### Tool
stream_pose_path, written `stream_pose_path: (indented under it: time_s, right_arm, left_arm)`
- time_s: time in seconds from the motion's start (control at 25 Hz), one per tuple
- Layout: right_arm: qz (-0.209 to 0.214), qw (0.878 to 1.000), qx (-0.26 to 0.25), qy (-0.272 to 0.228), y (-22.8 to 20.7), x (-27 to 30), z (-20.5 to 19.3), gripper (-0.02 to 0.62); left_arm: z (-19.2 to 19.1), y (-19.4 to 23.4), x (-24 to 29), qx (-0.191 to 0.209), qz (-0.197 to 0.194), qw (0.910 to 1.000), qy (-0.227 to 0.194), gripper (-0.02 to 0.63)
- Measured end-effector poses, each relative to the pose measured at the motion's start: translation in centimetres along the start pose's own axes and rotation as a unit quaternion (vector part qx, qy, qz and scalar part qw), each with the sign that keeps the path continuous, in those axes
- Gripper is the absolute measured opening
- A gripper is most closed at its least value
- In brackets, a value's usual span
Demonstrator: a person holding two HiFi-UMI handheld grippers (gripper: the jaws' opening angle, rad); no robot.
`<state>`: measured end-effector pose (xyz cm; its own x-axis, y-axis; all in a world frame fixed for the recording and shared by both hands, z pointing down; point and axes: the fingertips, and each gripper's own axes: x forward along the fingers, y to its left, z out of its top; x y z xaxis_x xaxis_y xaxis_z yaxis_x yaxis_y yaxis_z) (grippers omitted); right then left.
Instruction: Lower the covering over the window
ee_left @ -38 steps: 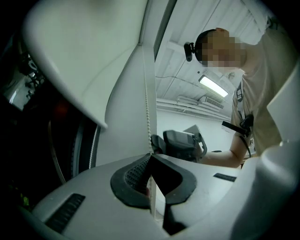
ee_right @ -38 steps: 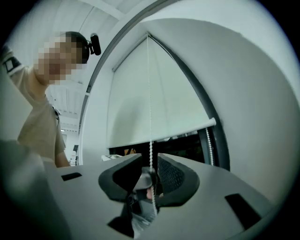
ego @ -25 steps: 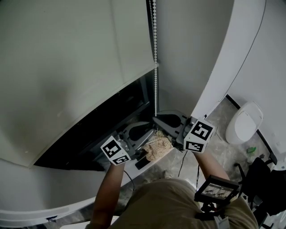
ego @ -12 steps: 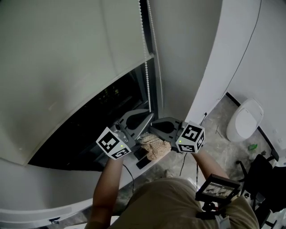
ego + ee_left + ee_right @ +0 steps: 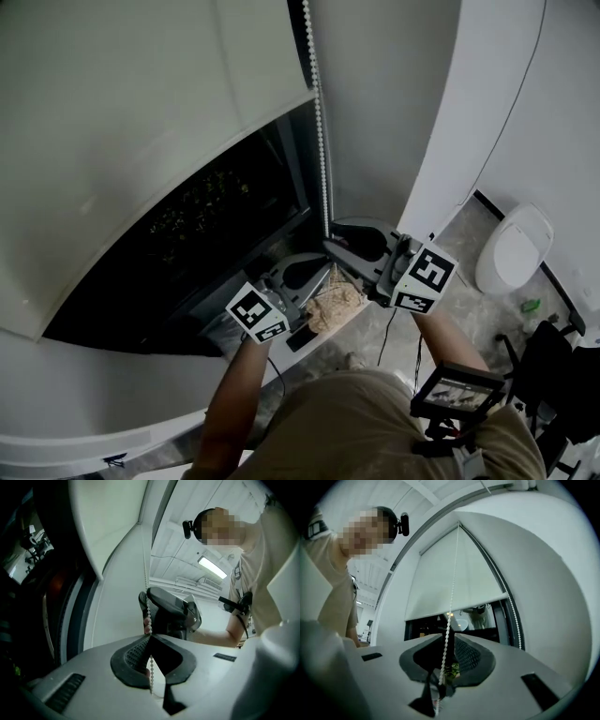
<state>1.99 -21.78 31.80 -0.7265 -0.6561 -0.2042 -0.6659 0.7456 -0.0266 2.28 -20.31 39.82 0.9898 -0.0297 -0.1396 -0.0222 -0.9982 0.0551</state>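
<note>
White bead chain point(image 5: 320, 141): left gripper point(image 5: 150, 639) clamps it; right gripper point(image 5: 448, 638) jaws just opening, chain loose between. Risk: lone pinch slips, blind point(image 5: 141, 141) stalls.

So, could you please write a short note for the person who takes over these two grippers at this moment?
Left gripper: shut on the white bead chain, lower on it than the other gripper.
Right gripper: its jaws have just been opening; the chain runs between them, not clamped.
Off-white fabric roller blind: partly down; the lower part of the dark window is uncovered.
Left to do: probably pull the chain hand over hand until the blind covers the glass.
</note>
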Motion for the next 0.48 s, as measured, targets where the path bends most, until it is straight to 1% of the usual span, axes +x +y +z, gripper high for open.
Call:
stream_pose_path:
  time_s: [0.08,0.12,0.24,0.28,0.32,0.36,0.4,0.44,0.48]
  right_arm:
    - [-0.006,1.0,-0.019,0.011,0.1,0.2,-0.3,0.034]
    - [-0.004,1.0,-0.012,0.012,0.2,0.2,-0.5,0.015]
    - [-0.004,1.0,0.023,-0.003,0.2,0.1,-0.6,0.008]
    - [-0.007,1.0,0.027,-0.006,0.1,0.0,-0.8,0.008]
    - [-0.007,0.999,0.031,-0.002,0.0,-0.1,-1.4,0.006]
    - [-0.005,0.999,0.035,0.011,-0.1,-0.1,-2.4,0.006]
    - [-0.001,0.999,0.037,0.032,-0.1,-0.1,-3.8,0.006]
    - [0.005,0.998,0.042,0.054,0.0,0.0,-5.4,0.006]
    - [0.011,0.996,0.051,0.07,0.3,0.2,-6.8,0.006]
  left_arm:
    - [-0.9,-0.3,-0.2,-0.014,0.002,0.9999,0.0,0.015]
    - [-1.1,-0.3,-0.4,-0.015,0.004,0.9999,0.001,0.015]
    - [-0.7,-0.3,-1.2,-0.005,-0.006,1.0,0.002,0.015]
    - [0.0,-0.1,-1.7,-0.012,-0.013,0.9998,-0.011,0.023]
    - [1.2,0.3,-2.3,-0.025,-0.016,0.9989,-0.035,0.073]
    - [2.7,0.9,-2.9,-0.035,-0.015,0.9973,-0.062,0.145]
    - [4.3,1.5,-3.3,-0.034,-0.009,0.9961,-0.081,0.158]
    - [5.6,1.9,-3.3,-0.022,-0.003,0.996,-0.087,0.158]
    - [6.6,2.0,-2.9,-0.002,0.001,0.9968,-0.08,0.158]
